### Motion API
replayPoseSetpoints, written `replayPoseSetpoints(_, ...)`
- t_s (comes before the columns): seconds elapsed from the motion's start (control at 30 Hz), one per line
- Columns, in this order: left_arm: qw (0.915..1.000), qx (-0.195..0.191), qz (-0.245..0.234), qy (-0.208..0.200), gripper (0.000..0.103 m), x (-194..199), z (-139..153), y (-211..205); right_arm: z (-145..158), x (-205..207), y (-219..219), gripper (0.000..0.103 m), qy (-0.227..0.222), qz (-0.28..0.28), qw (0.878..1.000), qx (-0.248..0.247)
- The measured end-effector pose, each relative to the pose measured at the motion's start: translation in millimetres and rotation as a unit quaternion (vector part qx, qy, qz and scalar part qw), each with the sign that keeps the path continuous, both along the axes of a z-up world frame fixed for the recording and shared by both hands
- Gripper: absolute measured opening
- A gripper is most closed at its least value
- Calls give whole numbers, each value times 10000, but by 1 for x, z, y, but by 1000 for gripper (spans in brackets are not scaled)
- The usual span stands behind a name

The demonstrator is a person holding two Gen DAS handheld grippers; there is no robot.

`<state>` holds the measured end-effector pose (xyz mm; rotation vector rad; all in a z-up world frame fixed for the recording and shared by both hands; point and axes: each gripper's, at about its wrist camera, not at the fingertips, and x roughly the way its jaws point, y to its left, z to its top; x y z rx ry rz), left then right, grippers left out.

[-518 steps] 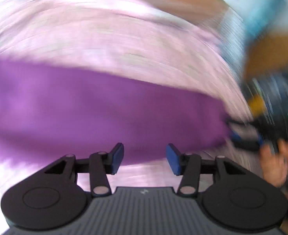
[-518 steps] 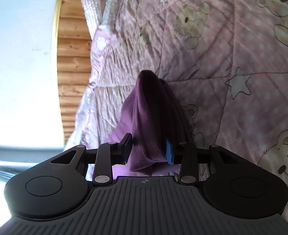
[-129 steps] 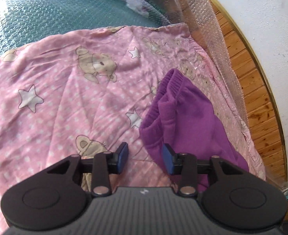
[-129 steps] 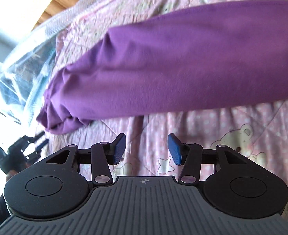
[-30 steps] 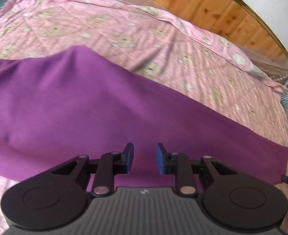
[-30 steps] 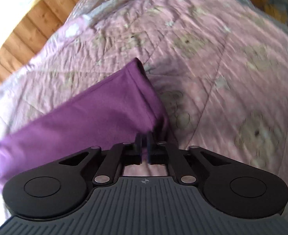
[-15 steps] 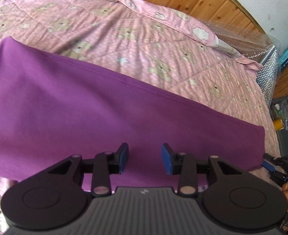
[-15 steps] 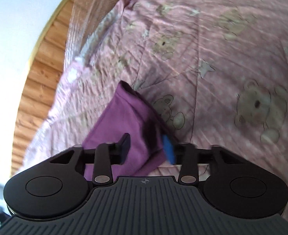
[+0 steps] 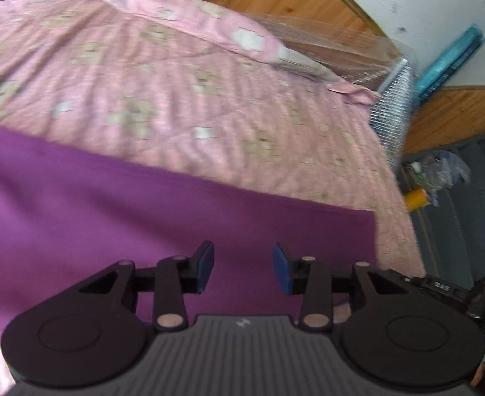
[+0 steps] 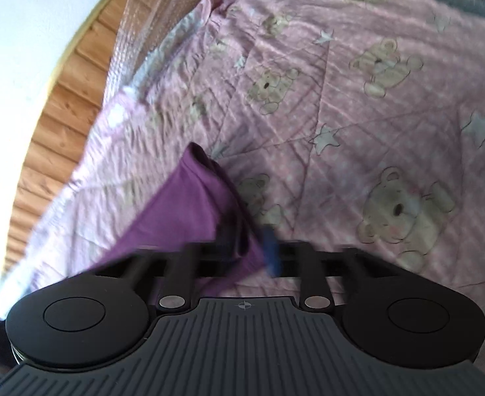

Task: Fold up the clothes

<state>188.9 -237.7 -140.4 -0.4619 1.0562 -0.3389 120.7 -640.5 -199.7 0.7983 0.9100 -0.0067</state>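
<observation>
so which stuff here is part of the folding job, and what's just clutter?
Job:
- purple garment, laid out long
- pink bear quilt beneath it
- left gripper
- right gripper, opening, garment end between the fingers

Clutter:
- yellow container
- plastic bags
- blue roll

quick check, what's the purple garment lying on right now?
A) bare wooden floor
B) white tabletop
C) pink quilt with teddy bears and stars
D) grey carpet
C: the purple garment is spread flat on the pink teddy-bear quilt, whose bear and star print surrounds its edges in both wrist views.
</observation>
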Motion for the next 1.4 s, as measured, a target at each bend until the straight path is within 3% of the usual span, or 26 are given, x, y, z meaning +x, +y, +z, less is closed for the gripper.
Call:
replayPoseSetpoints(0.07, 9996, -87, -261, -50, 40, 13, 3, -28, -4, 6, 6, 48, -47, 60, 9999, -104)
replayPoseSetpoints(0.13, 9983, -173, -539, -97, 41, 27, 7, -57, -8, 13, 16, 40, -13, 268, 9992, -298)
replayPoseSetpoints(0.2, 9964, -241, -803, -141, 46, 40, 11, -88, -5, 14, 27, 17, -28, 427, 9968, -678)
replayPoseSetpoints(0.23, 9952, -266, -932, -164, 47, 47, 13, -104, -1, 13, 32, 12, -78, 506, 9951, -846)
replayPoseSetpoints(0.33, 9905, -268, -1320, -262, 57, 61, 18, -147, 21, 8, 52, 7, -469, 897, 9828, -1544)
replayPoseSetpoints(0.37, 9884, -227, -1469, -304, 59, 64, 17, -160, 28, 6, 61, 0, -589, 1058, 9760, -1810)
replayPoseSetpoints(0.5, 9804, 182, -1936, -326, 59, 75, 4, -204, 42, 0, 94, 0, -909, 1707, 9487, -2502)
replayPoseSetpoints(0.6, 9750, 402, -2180, -159, 58, 80, -12, -222, 37, -4, 110, 0, -948, 1942, 9368, -2753)
replayPoseSetpoints(0.63, 9743, 472, -2198, -136, 58, 81, -14, -223, 35, -4, 110, 0, -924, 1851, 9368, -2823)
replayPoseSetpoints(0.7, 9790, 321, -2013, -26, 58, 84, -19, -215, 35, -5, 95, 17, -817, 1310, 9528, -2615)
replayPoseSetpoints(0.73, 9811, 245, -1920, 28, 58, 85, -21, -211, 31, -6, 82, 19, -722, 1019, 9629, -2392)
replayPoseSetpoints(0.8, 9840, 158, -1766, 187, 58, 88, -27, -204, 24, -8, 57, 41, -527, 431, 9789, -1929)
replayPoseSetpoints(0.9, 9864, 65, -1586, 432, 58, 94, -37, -196, 6, -7, 32, 41, -326, 88, 9902, -1356)
replayPoseSetpoints(1.03, 9864, -175, -1538, 545, 58, 100, -38, -191, -4, 0, 27, 39, -463, 236, 9946, -897)
replayPoseSetpoints(1.07, 9850, -150, -1637, 526, 59, 100, -35, -194, -2, 3, 32, 15, -484, 383, 9930, -1004)
replayPoseSetpoints(1.1, 9821, -88, -1819, 491, 59, 100, -31, -200, 0, 6, 37, 9, -505, 531, 9911, -1113)
replayPoseSetpoints(1.23, 9621, 622, -2620, 418, 59, 95, -27, -234, 25, -3, 74, 8, -932, 1142, 9658, -2134)
replayPoseSetpoints(1.33, 9462, 1371, -2911, 351, 49, 91, -33, -251, 34, -6, 99, 8, -1187, 1516, 9502, -2449)
replayPoseSetpoints(1.37, 9457, 1552, -2837, 332, 19, 89, -35, -248, 35, -5, 106, 8, -1230, 1624, 9459, -2524)
replayPoseSetpoints(1.4, 9456, 1698, -2758, 318, 9, 88, -38, -245, 35, -4, 112, 8, -1248, 1706, 9431, -2568)
